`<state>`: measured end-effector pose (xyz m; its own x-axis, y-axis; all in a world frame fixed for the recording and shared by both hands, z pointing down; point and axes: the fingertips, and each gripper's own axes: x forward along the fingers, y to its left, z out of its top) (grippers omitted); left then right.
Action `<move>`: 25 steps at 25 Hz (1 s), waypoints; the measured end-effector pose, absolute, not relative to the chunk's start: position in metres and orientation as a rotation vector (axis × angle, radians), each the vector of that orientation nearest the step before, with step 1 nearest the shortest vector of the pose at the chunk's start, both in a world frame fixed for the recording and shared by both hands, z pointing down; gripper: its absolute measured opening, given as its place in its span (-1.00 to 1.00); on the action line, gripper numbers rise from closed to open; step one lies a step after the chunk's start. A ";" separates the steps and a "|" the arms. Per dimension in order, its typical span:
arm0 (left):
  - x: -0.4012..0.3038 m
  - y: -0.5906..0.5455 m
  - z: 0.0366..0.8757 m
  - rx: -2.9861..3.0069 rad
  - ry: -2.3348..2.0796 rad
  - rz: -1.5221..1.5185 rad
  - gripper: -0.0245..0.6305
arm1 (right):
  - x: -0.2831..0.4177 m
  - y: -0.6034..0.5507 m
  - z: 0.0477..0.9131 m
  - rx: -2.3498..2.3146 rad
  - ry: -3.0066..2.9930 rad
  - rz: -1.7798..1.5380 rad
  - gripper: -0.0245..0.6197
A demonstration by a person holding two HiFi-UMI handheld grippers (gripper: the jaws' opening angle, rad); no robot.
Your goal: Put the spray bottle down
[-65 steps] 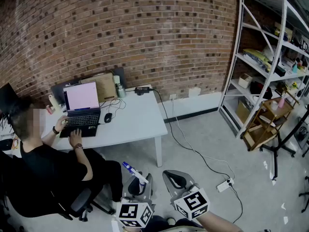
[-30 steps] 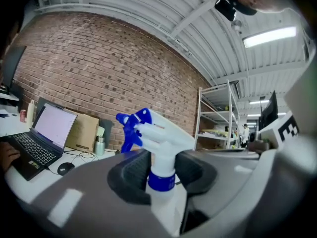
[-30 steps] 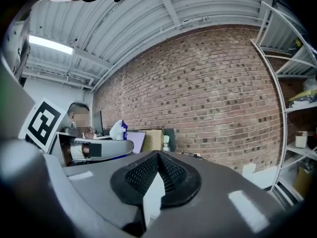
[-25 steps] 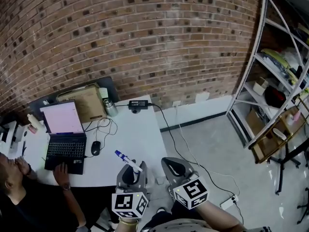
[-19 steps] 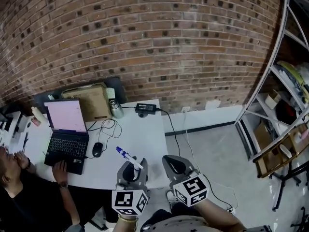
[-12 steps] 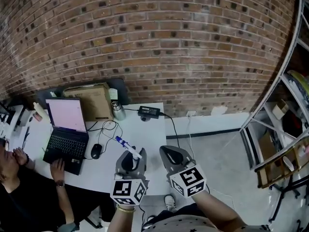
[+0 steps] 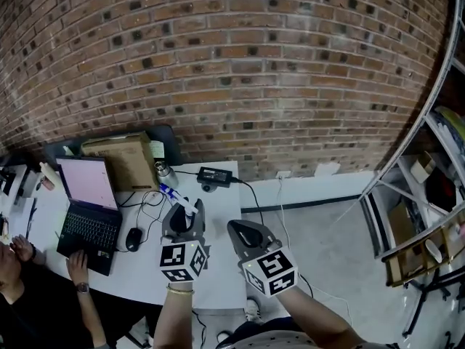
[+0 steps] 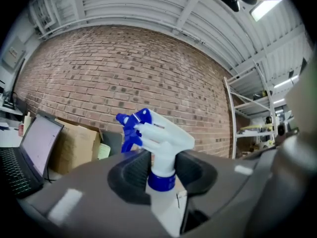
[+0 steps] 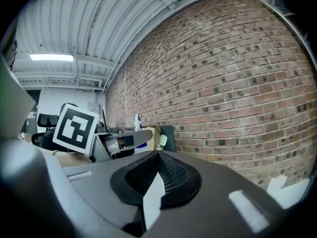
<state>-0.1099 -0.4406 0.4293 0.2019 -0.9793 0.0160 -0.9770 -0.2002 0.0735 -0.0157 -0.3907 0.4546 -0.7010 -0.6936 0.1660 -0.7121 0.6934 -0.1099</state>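
Both grippers have slid further in over the desk (image 7: pixel 138 276) since a moment ago. The bottle (image 7: pixel 177 201) is now closer to the wall (image 7: pixel 240 64).

The brick wall fills the top of my head view. The white desk stands against it on the left. A metal rack (image 7: pixel 436 144) stands at the far right. An open laptop (image 7: pixel 81 203) lies on the left part of the desk, and a person's hand (image 7: pixel 75 262) rests on its keys. A brown box (image 7: pixel 120 162) leans at the wall just behind the laptop.

My left gripper (image 7: pixel 183 214) is over the desk, to the right of the laptop. Its fingers (image 8: pixel 132 175) are clamped on the neck of the bottle, one on each side. The bottle is up in the air above the desk and is not set down yet. Its white head with the blue tip pokes out past the fingers and points toward the box. A blue ring sits right at the fingers, and I can see a bit of the white body below it.

My right gripper (image 7: pixel 245 233) is just beside the left one, at the desk's right edge. Its fingers (image 9: pixel 173 178) are pressed together with nothing in them.

A black mouse (image 7: pixel 133 238) lies between the laptop and the left gripper. A small flask (image 7: pixel 166 174) stands next to the box.
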 end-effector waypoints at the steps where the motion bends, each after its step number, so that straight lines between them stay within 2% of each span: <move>1: -0.111 -0.447 0.433 2.374 -1.942 -0.053 -0.52 | -0.014 -0.393 0.457 1.164 -2.783 0.259 -0.93; 15: -0.111 -0.468 0.453 2.344 -1.969 0.037 -0.50 | -0.018 -0.409 0.467 1.153 -2.784 0.298 -0.93; 19: -0.113 -0.465 0.456 2.334 -1.954 0.055 -0.29 | -0.028 -0.406 0.466 1.131 -2.795 0.291 -0.93; 25: -0.120 -0.439 0.448 2.340 -1.950 0.075 -0.28 | -0.038 -0.394 0.458 1.107 -2.814 0.264 -0.93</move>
